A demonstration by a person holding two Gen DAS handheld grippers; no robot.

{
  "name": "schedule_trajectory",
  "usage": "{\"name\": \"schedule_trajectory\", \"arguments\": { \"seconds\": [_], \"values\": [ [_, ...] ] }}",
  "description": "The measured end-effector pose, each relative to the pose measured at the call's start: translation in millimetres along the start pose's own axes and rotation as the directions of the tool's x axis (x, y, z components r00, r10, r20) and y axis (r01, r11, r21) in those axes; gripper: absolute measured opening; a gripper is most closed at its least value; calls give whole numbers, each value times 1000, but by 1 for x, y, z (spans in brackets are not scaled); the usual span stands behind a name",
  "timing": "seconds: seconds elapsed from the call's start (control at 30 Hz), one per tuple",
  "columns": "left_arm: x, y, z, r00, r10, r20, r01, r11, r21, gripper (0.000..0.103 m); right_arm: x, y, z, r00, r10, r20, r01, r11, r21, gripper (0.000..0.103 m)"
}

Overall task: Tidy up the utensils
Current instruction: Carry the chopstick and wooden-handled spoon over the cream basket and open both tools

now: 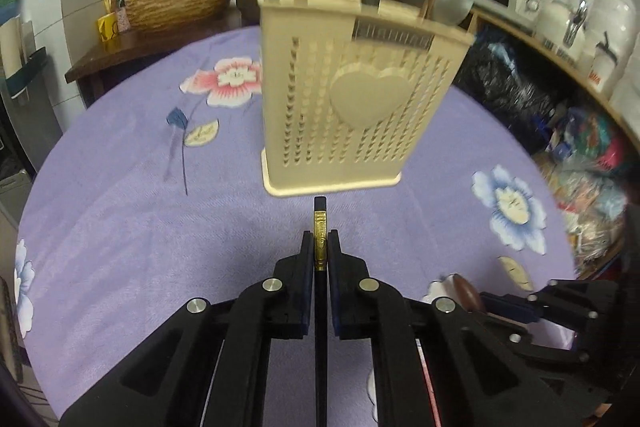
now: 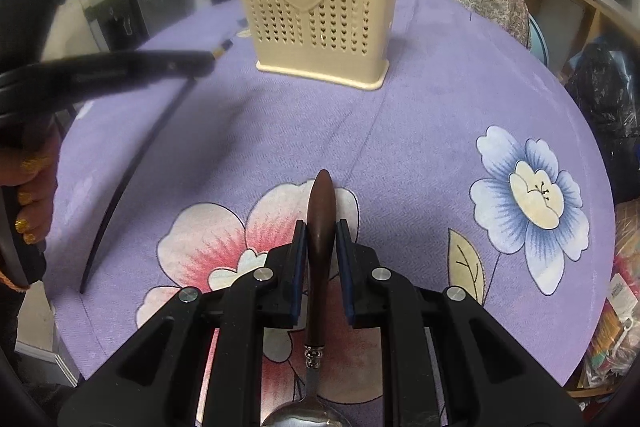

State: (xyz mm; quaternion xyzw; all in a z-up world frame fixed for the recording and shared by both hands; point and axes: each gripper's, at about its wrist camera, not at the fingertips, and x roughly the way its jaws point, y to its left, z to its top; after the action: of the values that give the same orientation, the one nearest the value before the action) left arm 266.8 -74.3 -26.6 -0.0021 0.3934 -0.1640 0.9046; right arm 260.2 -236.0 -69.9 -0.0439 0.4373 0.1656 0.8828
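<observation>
The holder (image 1: 352,87) stands on the table (image 1: 120,187), already holding several utensils. We clamp a chopstick (image 1: 320,239) in our left gripper (image 1: 320,247) and a spoon (image 2: 320,227) in our right gripper (image 2: 322,239); both remain to be placed.

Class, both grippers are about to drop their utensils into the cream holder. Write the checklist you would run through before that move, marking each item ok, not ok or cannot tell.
1. Left gripper shut on the black chopstick: ok.
2. Right gripper shut on the spoon, on its brown handle: ok.
3. Cream holder upright on the purple tablecloth: ok.
4. Free slot in the holder: cannot tell; utensils already stand in it and its top openings are not visible.
5. Cloth between grippers and holder unobstructed: ok.
6. Spoon bowl end pointing toward the holder: not ok; the handle tip leads.
</observation>
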Motion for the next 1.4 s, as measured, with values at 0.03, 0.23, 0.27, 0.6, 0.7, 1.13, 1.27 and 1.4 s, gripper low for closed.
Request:
{"name": "schedule_trajectory", "arguments": {
  "seconds": [0.03, 0.23, 0.27, 0.6, 0.7, 1.13, 1.27, 1.4],
  "values": [
    [-12, 1, 1, 999, -13, 29, 13, 1000, -4, 8, -6, 0, 1, 1000, 7, 17, -7, 1000, 3, 16],
    [-73, 7, 4, 984, -64, 168, 64, 998, 6, 8, -48, 4, 9, 990, 40, 135, -41, 999, 8, 16],
    [-85, 9, 4, 978, -70, 198, 70, 998, 6, 8, -56, 5, 9, 987, 44, 155, -46, 999, 8, 16],
    [-147, 23, 13, 931, -85, 355, 92, 996, 0, 8, -109, 6, 22, 953, 58, 297, -66, 998, 17, 16],
    [-152, 23, 15, 924, -82, 373, 88, 996, 2, 8, -113, 7, 23, 948, 58, 312, -67, 998, 19, 16],
    [-151, 25, 16, 925, -87, 369, 92, 996, 4, 8, -108, 5, 26, 953, 49, 299, -59, 998, 25, 16],
    [-152, 24, 17, 925, -92, 369, 94, 995, 13, 8, -110, 2, 28, 954, 48, 296, -62, 997, 37, 16],
    [-155, 25, 21, 924, -112, 366, 111, 994, 25, 8, -111, -1, 33, 954, 62, 293, -77, 996, 41, 16]
  ]
}}
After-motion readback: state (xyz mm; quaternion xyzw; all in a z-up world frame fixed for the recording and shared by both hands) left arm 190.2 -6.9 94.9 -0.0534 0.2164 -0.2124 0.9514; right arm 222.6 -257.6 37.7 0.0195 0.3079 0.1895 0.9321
